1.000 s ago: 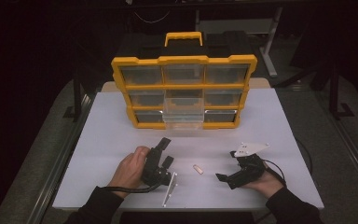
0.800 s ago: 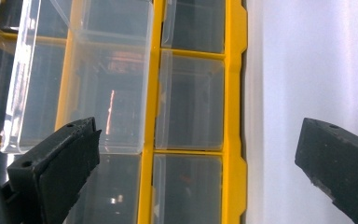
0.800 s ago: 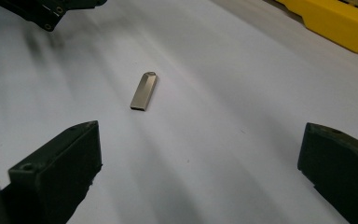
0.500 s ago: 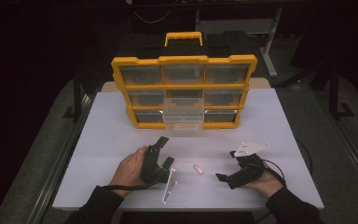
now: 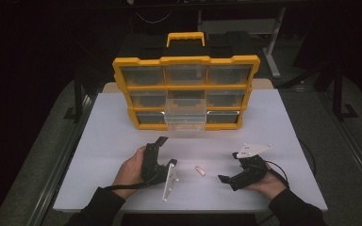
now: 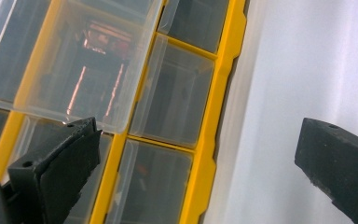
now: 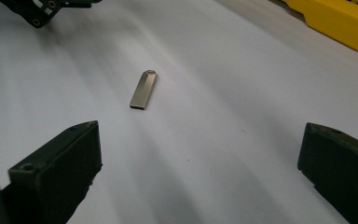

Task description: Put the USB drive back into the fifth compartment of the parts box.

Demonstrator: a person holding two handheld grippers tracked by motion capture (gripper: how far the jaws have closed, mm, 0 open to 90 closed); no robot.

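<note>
2 grippers' fingers wide apart, empty.

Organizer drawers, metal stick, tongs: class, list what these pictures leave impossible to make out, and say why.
1. Closed drawers of the organizer: contents hidden in the high view behind dark, cloudy fronts.
2. Pulled-out drawer: left gripper view gives reflections, contents unclear.
3. Metal stick: no markings readable; tiny in the high view.
4. Right tongs: tips cut off by the bottom edge.
</note>
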